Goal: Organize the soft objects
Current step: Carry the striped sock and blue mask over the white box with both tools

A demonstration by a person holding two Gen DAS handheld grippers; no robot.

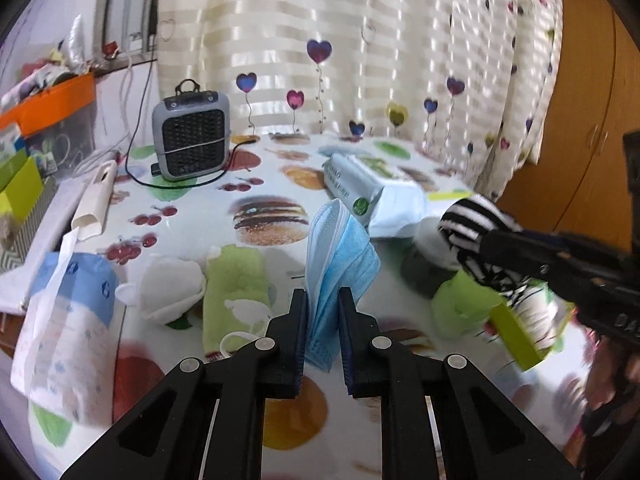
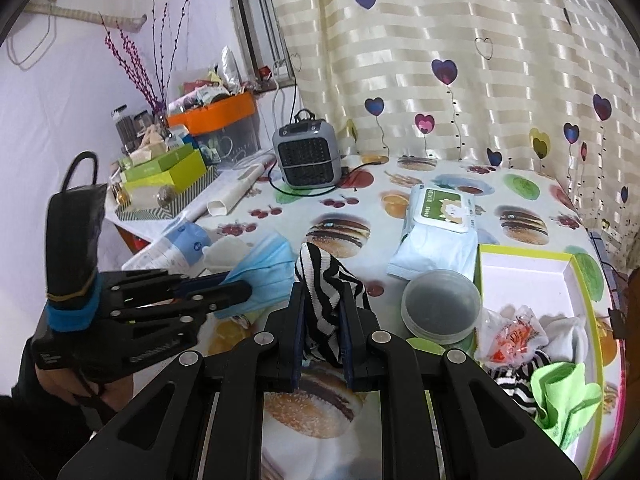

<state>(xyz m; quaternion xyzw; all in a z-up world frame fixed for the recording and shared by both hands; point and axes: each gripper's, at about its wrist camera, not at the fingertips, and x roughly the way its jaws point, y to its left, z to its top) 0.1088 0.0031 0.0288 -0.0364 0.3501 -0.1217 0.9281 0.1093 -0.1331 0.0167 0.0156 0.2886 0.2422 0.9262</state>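
**Mask and striped cloth gripped over the food-print bench**

Striped cream curtains with heart balloons [image 1: 320, 52] fill the background of both views, hanging behind a bench [image 1: 264, 216] covered in a cloth printed with burgers and fruit.

In the left wrist view, at the left edge lies a blue-and-white tissue pack [image 1: 68, 320]. Just right of it sit a white fabric piece [image 1: 168, 292] and a green towel [image 1: 234, 292], side by side on the bench. A grey fan heater [image 1: 192, 136] stands at upper left, near the curtain. At lower centre the left hand-held gripper [image 1: 323, 304] is clenched on a blue face mask [image 1: 340, 264], which stands up between the pads, clear of the bench. Behind it, right of centre, is a wet-wipes pack [image 1: 360, 184]. At the right edge the right hand-held gripper enters, its tips buried in a black-and-white striped cloth [image 1: 472, 216].

In the right wrist view, the left hand-held gripper [image 2: 240, 286] shows at centre left with the mask fanned from its tips. At lower centre the right hand-held gripper [image 2: 323, 300] is clamped on the striped cloth, which rises between the pads. Right of it a round lidded container [image 2: 440, 304] rests on the bench. At lower right a white box with a lime rim [image 2: 524, 256] holds a green cloth [image 2: 564, 396], a second striped piece and a crinkled plastic packet [image 2: 512, 336].
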